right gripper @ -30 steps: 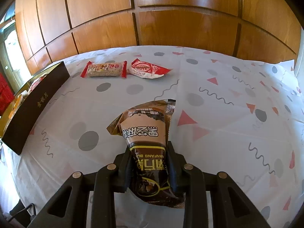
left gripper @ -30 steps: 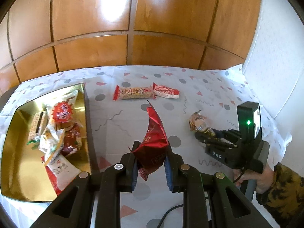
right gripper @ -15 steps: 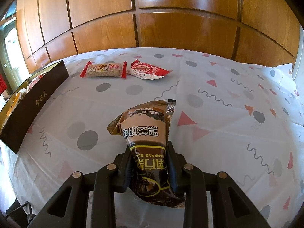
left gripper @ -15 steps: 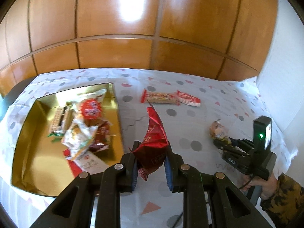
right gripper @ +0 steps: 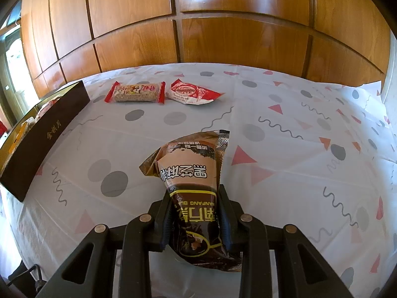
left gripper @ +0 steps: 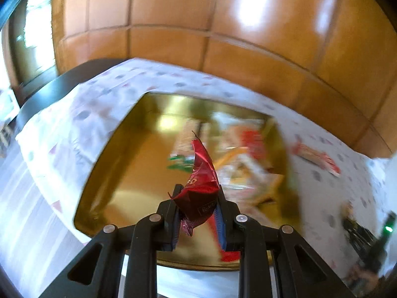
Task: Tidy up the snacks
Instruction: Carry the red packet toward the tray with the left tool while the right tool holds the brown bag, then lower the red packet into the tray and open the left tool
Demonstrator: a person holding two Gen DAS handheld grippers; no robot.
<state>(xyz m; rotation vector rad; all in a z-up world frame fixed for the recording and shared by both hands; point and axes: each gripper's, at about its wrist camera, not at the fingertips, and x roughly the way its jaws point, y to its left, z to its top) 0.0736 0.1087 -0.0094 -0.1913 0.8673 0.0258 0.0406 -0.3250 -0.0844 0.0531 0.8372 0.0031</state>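
Observation:
My left gripper is shut on a crumpled dark red snack packet and holds it above the gold tray, which has several snacks in its right half. The view is blurred by motion. My right gripper is shut on a brown snack packet just above the patterned tablecloth. A red-ended cereal bar and a red and white packet lie side by side at the far middle of the table. The tray's dark side is at the left.
A wood-panelled wall runs behind the table. The table's left edge and a window show in the left wrist view. The right gripper shows blurred at that view's right edge.
My left gripper has swung left with the red packet, from over the tablecloth to above the gold tray. The right gripper has stayed put with the brown packet.

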